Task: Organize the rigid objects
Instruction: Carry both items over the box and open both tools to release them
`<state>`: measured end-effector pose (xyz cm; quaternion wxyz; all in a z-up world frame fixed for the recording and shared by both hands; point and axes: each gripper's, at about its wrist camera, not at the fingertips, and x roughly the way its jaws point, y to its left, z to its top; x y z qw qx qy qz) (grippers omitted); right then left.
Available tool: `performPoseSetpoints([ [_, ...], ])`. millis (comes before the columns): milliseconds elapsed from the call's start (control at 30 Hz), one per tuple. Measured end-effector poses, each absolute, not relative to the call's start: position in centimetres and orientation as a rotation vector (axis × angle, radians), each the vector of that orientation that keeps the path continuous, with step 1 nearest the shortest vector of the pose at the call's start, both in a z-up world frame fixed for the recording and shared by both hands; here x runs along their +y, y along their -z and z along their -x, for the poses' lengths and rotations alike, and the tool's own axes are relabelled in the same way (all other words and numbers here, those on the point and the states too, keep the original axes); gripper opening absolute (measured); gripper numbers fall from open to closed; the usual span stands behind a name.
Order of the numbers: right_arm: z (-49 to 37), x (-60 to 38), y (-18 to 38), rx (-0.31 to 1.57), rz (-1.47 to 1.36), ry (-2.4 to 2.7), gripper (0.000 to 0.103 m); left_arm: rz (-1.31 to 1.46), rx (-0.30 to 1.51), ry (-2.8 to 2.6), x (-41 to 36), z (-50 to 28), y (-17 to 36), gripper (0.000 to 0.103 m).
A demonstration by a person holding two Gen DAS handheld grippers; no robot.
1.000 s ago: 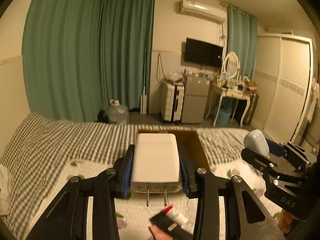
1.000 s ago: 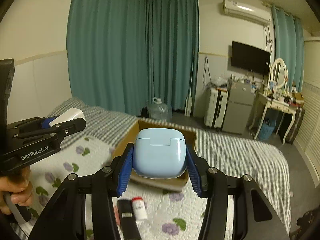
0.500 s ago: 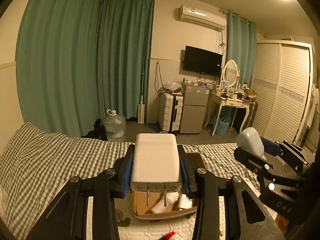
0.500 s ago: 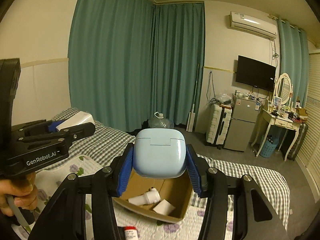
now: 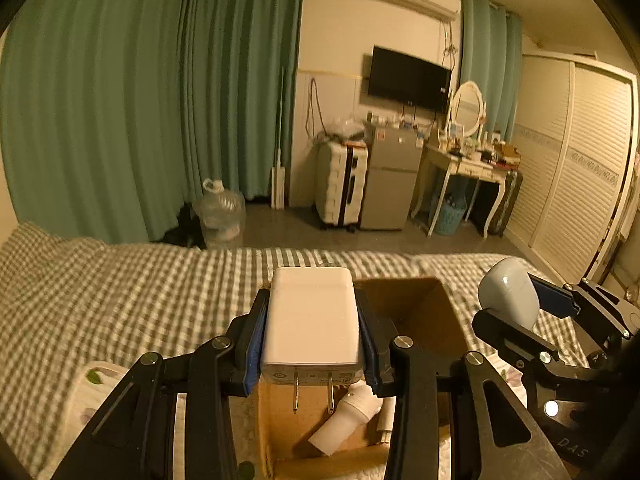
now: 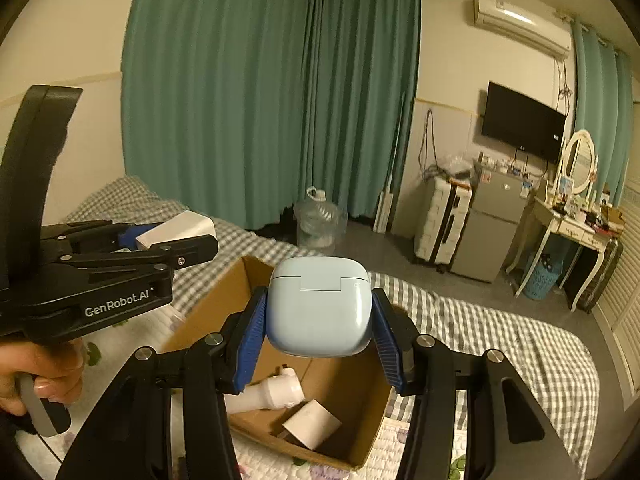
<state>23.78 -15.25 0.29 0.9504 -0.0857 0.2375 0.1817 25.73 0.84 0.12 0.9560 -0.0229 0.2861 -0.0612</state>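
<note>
My left gripper is shut on a white plug charger, prongs pointing back toward the camera, held above the open cardboard box on the bed. My right gripper is shut on a pale blue earbud case, also above the box. In the box lie a white bottle-like object and a white block. The left gripper shows at the left of the right wrist view, the right gripper at the right of the left wrist view.
The box sits on a bed with a grey checked cover and a flowered quilt. Beyond the bed are green curtains, a water jug, a white suitcase, a small fridge and a dressing table.
Both grippers have moved forward over the bed until they hang above the open box. The box's inside has come into view. Both grips are unchanged.
</note>
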Motion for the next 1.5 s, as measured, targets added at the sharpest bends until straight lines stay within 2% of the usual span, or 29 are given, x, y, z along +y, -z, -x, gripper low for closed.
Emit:
performPoseSetpoints([
  [433, -30.8, -15.3, 8.5, 0.666, 0.198, -0.368, 0.05, -0.005, 0.721, 0.154, -2.0, -31.2, 6.9, 0.04],
  [733, -32.6, -14.8, 11.9, 0.763, 0.254, -0.34, 0.05, -0.023, 0.809, 0.124, -2.5, -33.1, 8.3, 0.04],
  [900, -32.9, -14.9, 12.0, 0.789, 0.255, -0.315, 0.05, -0.036, 0.826, 0.117, -2.7, -33.6, 8.2, 0.045],
  [1000, -32.6, -14.8, 11.8, 0.798, 0.262, -0.314, 0.056, -0.002, 0.816, 0.103, -1.9, -33.3, 7.6, 0.055],
  [1067, -31.9, -14.9, 11.1, 0.781, 0.261, -0.315, 0.06, 0.011, 0.817, 0.088, -1.3, -32.9, 7.2, 0.055],
  [1400, -28.7, -16.7, 4.0, 0.65, 0.191, -0.256, 0.061, 0.064, 0.663, 0.052, 1.1, -28.5, -0.8, 0.056],
  [1500, -27.0, -17.6, 0.9, 0.579, 0.141, -0.24, 0.073, 0.069, 0.613, 0.038, 1.5, -26.7, -3.8, 0.061],
])
